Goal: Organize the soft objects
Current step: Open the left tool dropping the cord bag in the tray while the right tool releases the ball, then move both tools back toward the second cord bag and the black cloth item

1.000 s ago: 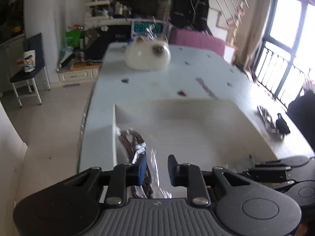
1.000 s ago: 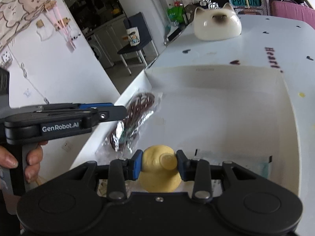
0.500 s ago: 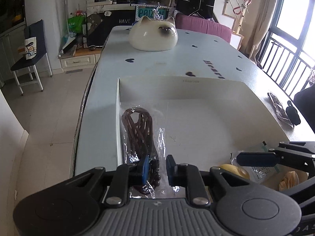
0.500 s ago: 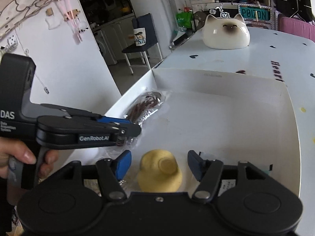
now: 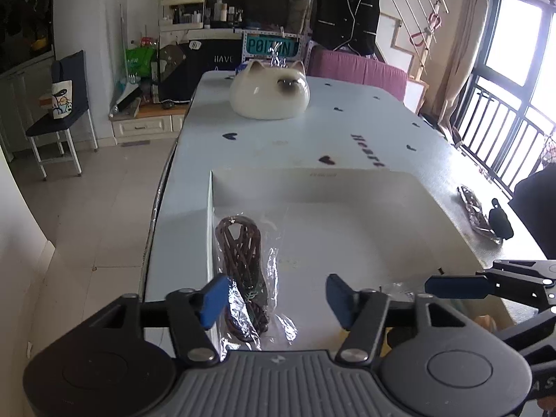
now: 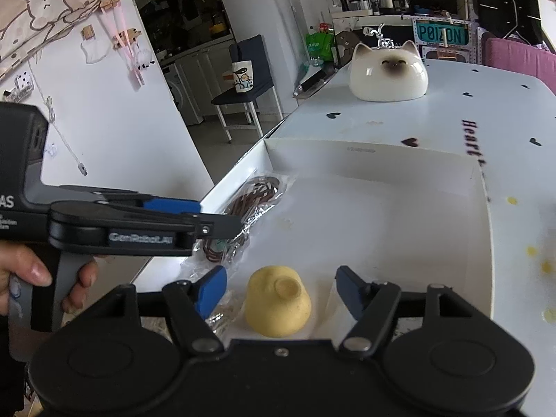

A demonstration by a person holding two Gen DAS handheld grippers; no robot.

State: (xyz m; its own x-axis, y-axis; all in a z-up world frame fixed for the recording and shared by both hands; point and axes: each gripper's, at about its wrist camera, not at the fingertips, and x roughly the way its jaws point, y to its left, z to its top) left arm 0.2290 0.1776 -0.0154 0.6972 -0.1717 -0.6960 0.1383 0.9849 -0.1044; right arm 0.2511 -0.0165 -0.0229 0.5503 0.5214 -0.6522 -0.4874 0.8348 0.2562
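Both claws had just been opening, pads clear. Right gripper [image 6: 279, 286] bracketed the yellow soft toy [image 6: 278, 307] resting in the white tray [image 6: 368, 146], holding nothing. Left gripper [image 5: 276, 300] likewise, bagged brown cord [image 5: 243, 264] lying lengthwise away by its left pad.

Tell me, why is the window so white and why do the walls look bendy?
Left wrist view: daylight overexposes the window, washing it out, and glare whitens the box. Right wrist view: the fisheye lens bends the wall and table edge; the yellow toy stays sharp.
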